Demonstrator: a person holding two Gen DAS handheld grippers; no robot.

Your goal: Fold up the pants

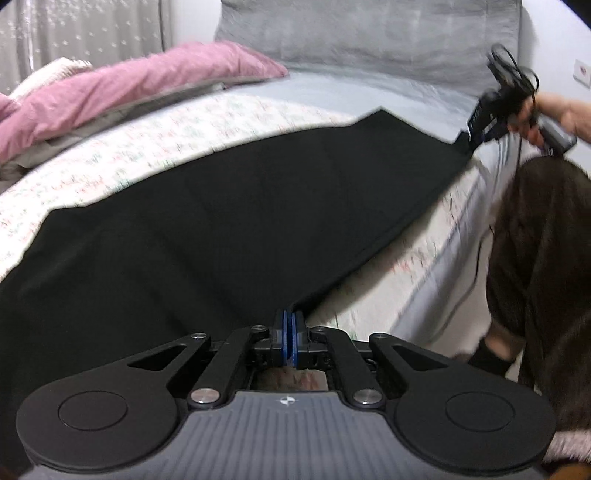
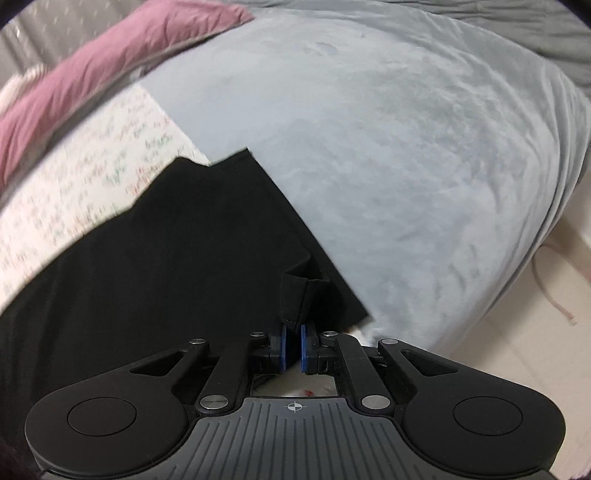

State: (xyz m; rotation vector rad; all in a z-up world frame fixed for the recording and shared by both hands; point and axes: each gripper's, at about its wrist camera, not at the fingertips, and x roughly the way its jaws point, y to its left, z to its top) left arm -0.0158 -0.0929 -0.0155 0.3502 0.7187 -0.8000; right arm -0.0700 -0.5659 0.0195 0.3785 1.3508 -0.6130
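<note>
- Left hand-held gripper (image 1: 289,320), at 6 o'clock, pinches the black pants' (image 1: 207,221) near edge.
- Right hand-held gripper (image 2: 293,334) pinches a pants corner fold.
- Pants lie spread across the bed (image 2: 406,147), beside a pink duvet (image 1: 129,85) at 10 o'clock.
- No readable writing.

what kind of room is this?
Most likely a bedroom: black pants lie spread on a bed with a patterned sheet, a pink duvet bunched at the far side, curtains behind.

Black pants (image 1: 221,229) lie across a white sheet (image 1: 110,155) printed in red and green. A pink quilt (image 1: 129,85) and pale blue blanket (image 2: 406,147) adjoin.
</note>
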